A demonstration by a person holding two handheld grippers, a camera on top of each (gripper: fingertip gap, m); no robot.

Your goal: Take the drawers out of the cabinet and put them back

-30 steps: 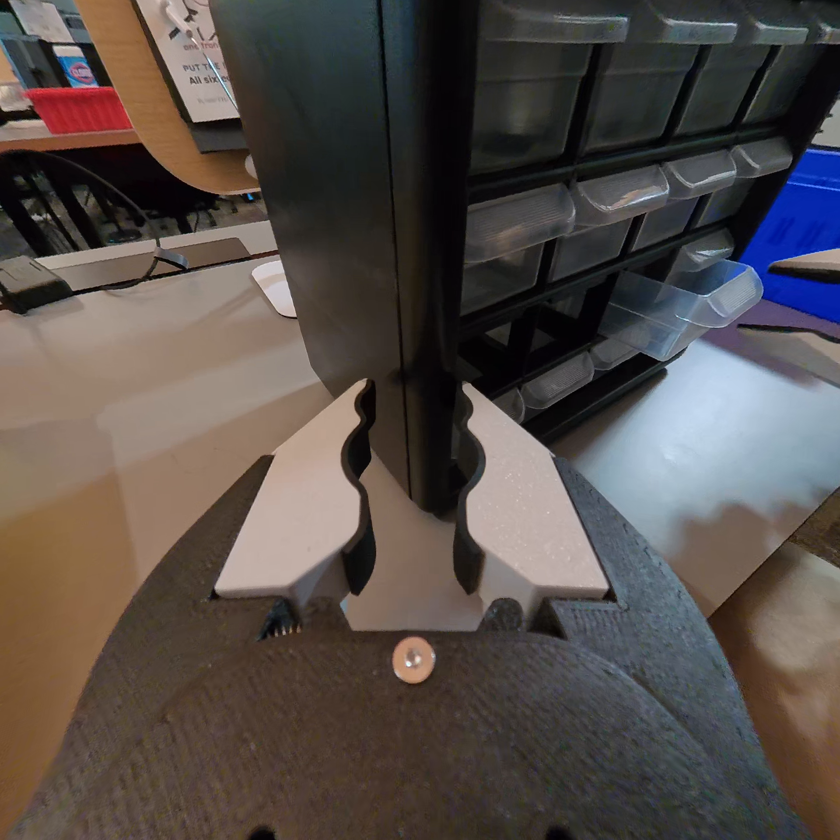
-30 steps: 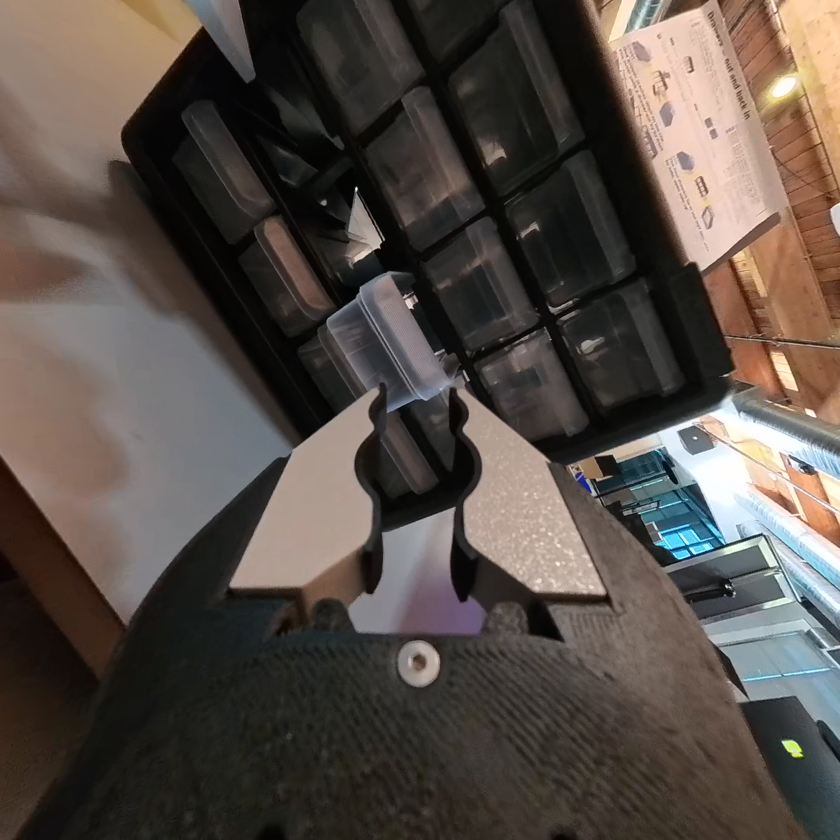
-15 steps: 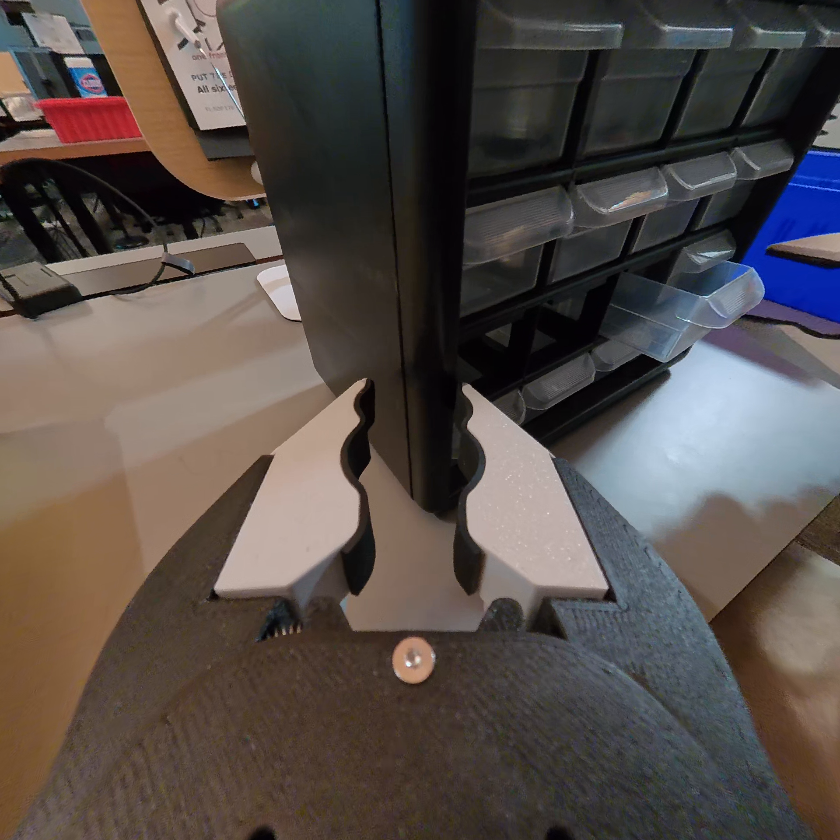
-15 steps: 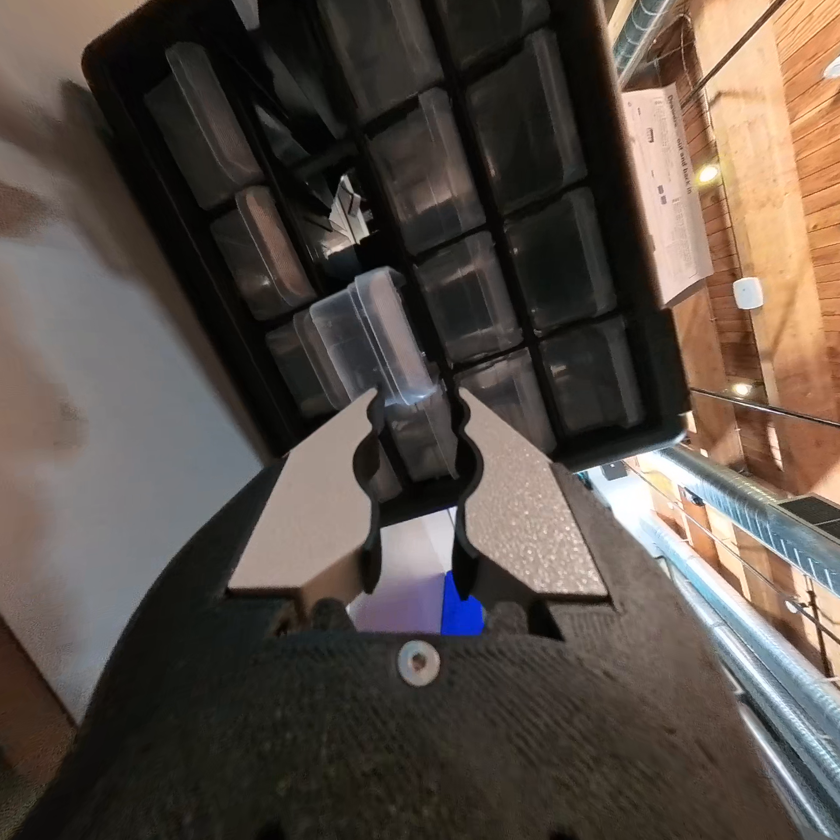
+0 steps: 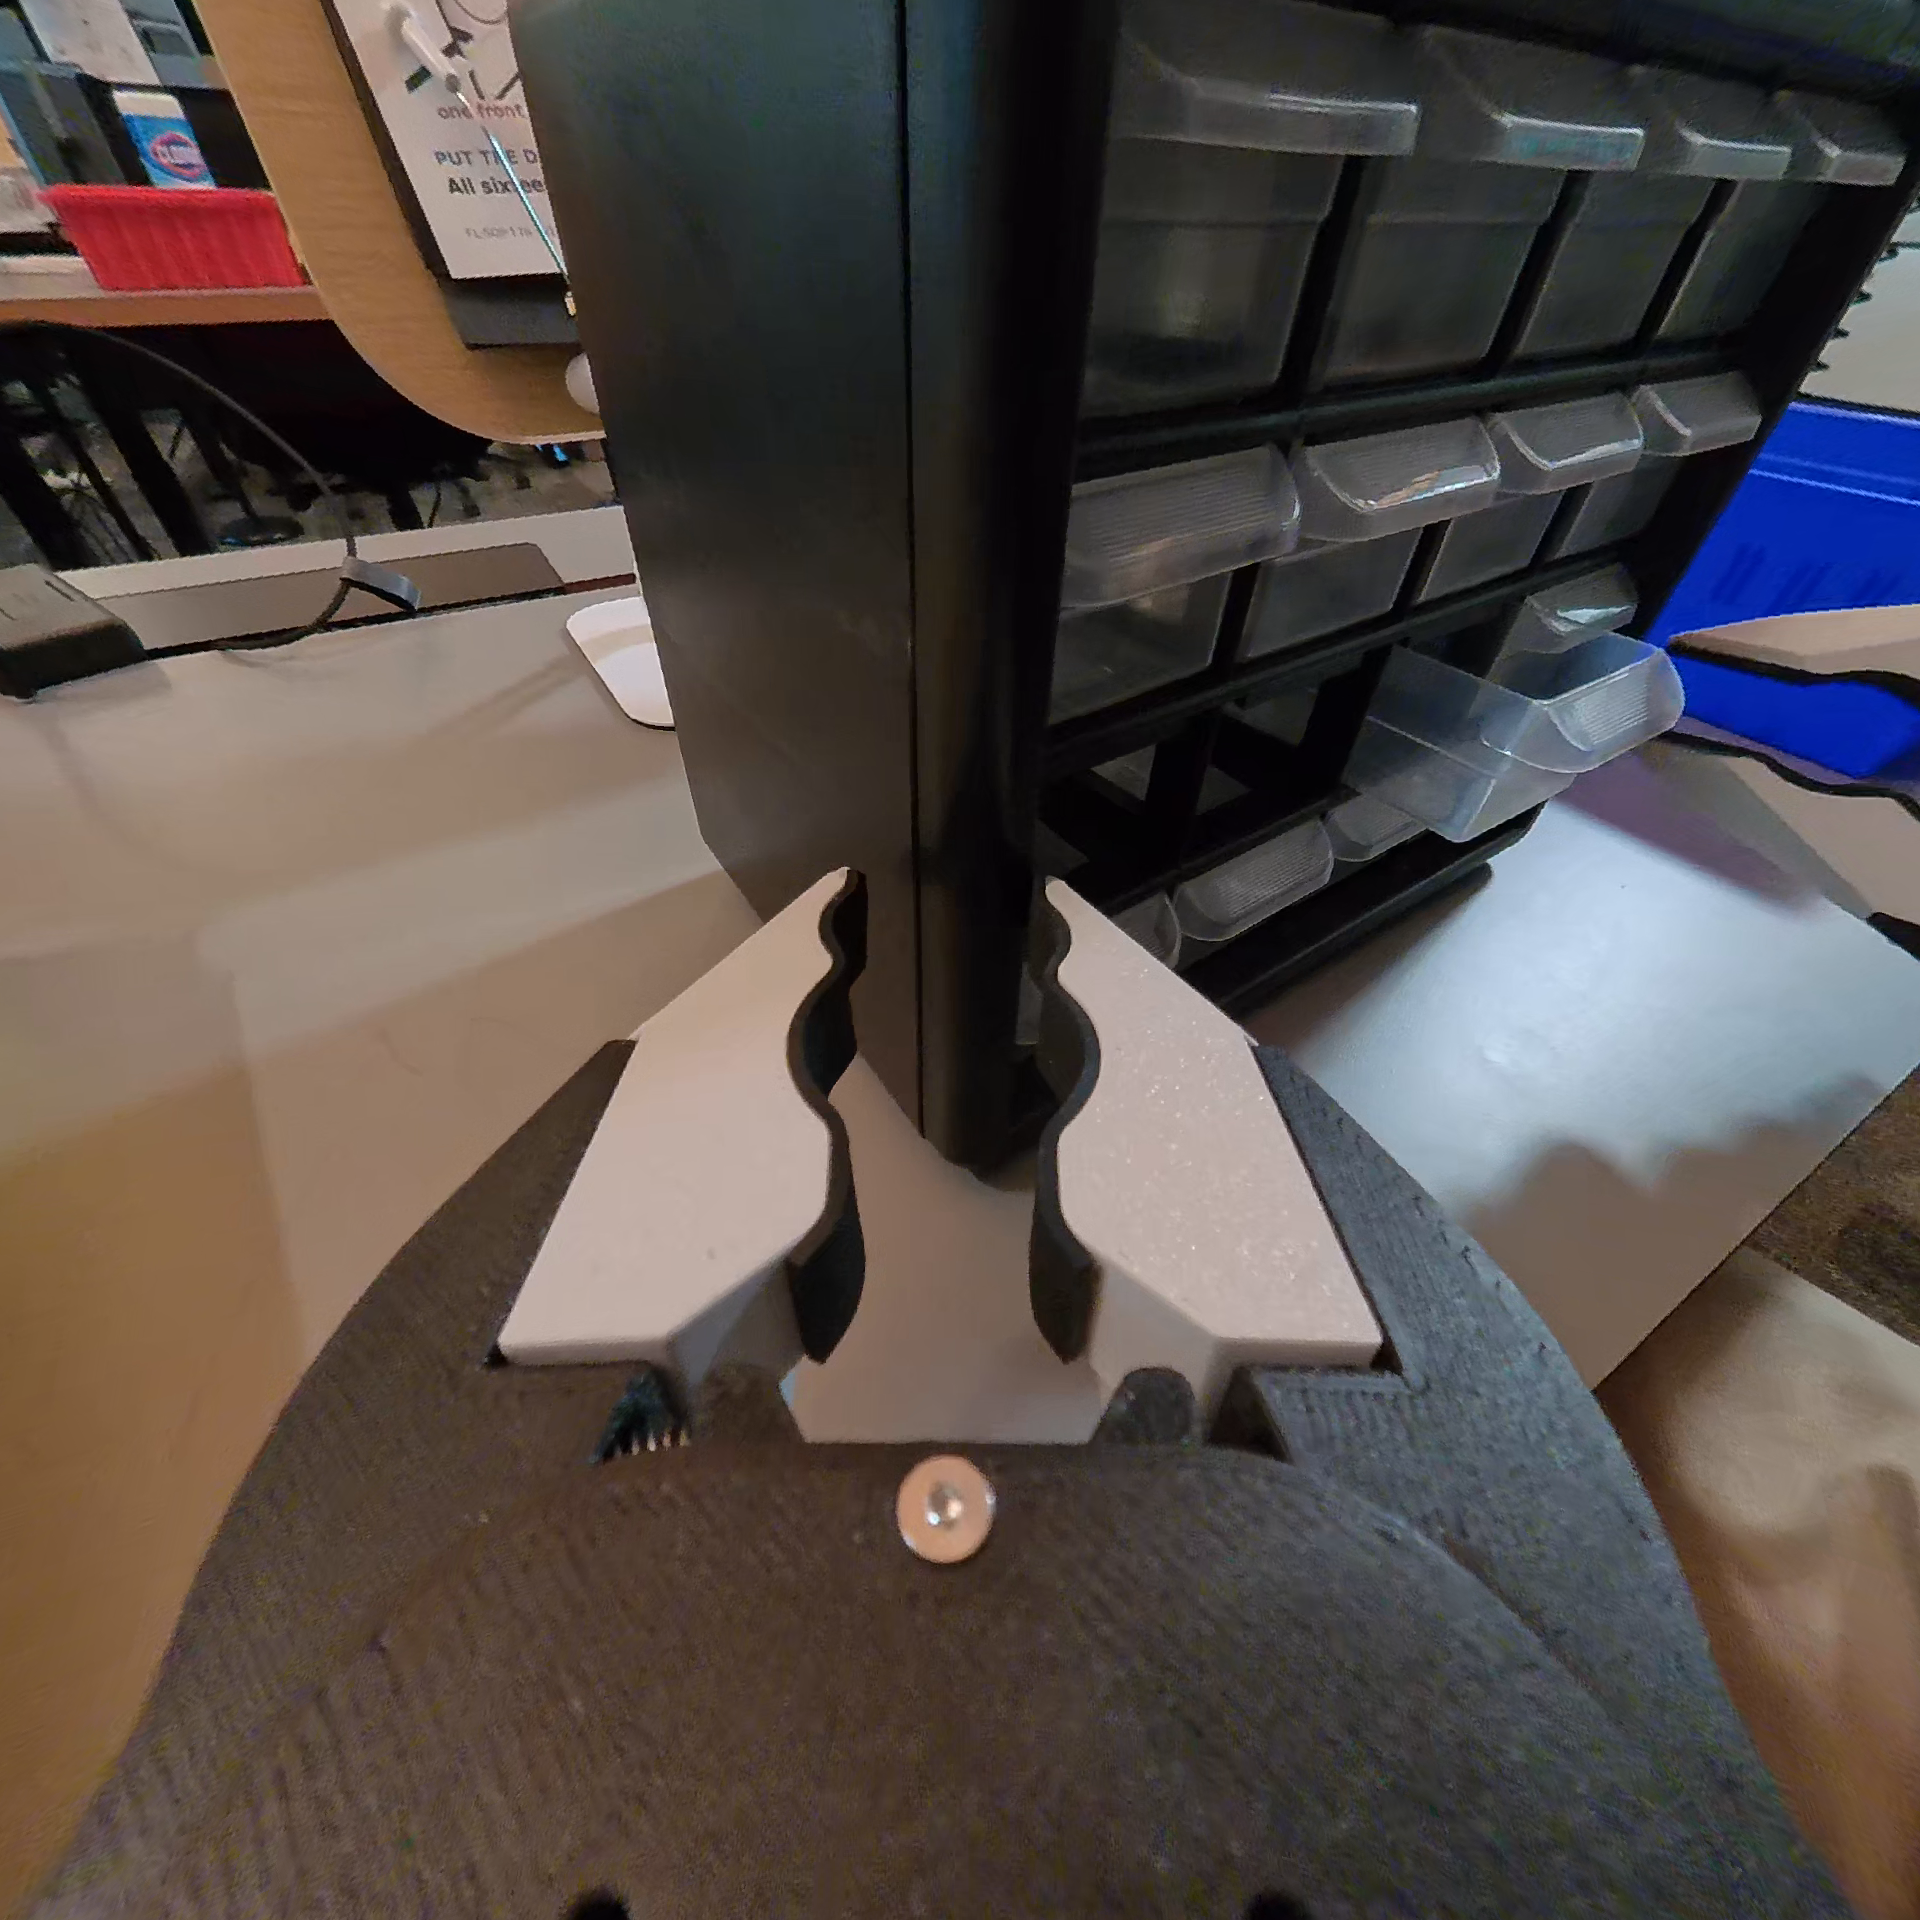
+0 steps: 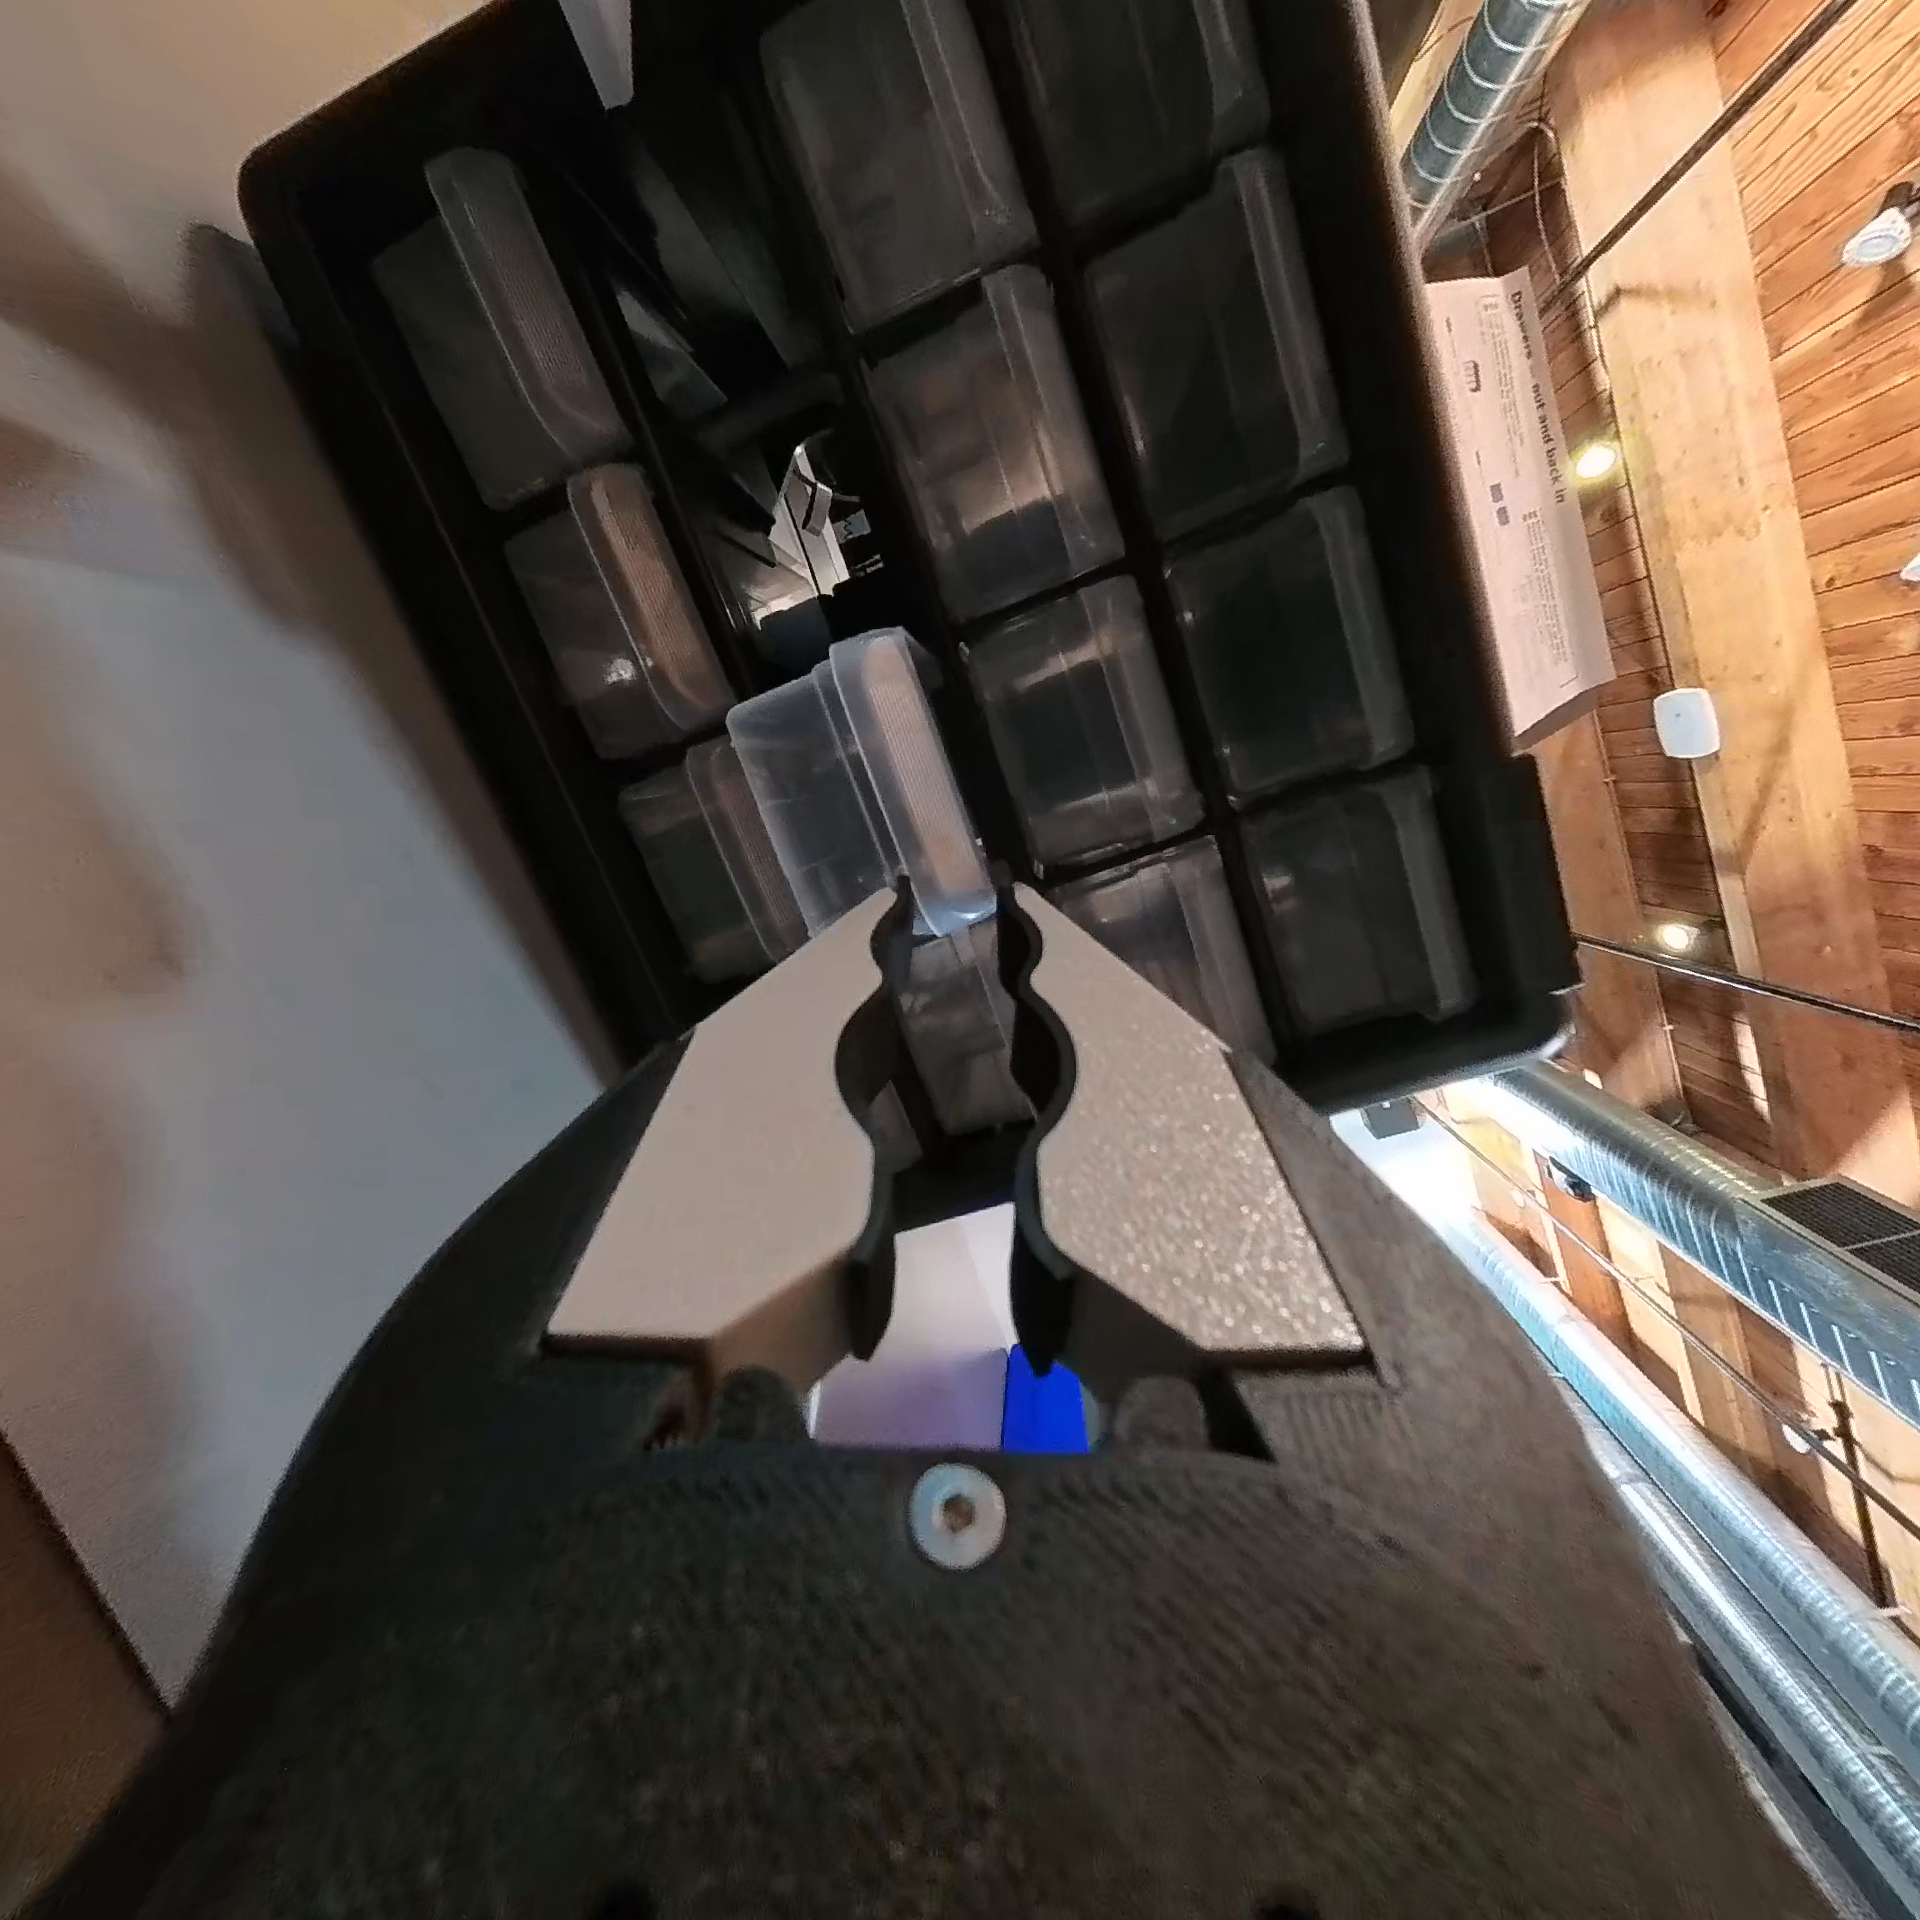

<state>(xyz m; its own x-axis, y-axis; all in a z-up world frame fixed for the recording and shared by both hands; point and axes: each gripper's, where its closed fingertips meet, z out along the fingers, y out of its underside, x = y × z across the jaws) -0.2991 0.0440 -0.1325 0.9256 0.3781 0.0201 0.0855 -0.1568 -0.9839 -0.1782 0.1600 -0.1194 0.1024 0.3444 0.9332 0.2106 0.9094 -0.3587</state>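
While the left gripper point(image 5: 948, 914) is kept clamped round the front corner post of the black cabinet point(image 5: 769, 436), jaws part-closed onto it, w/ no shift seen over the last sec, the right gripper point(image 6: 951, 899) has been swung and brought closer to the clear drawer point(image 6: 852, 790). That drawer is seen sticking half out of its slot in the lower right of the cabinet, also visible in the left wrist view point(image 5: 1507, 727). Its handle lip is now placed between the right fingertips; jaws are narrowly open, and whether contact is made can't be told. Judged: the drawer is being seated or about to be gripped; which one isn't clear. An empty slot is seen nearby, so work remains.

Right view is motion-blurred and rotated. Drawer contents are obscured. Cabinet top is cut off in the left view.
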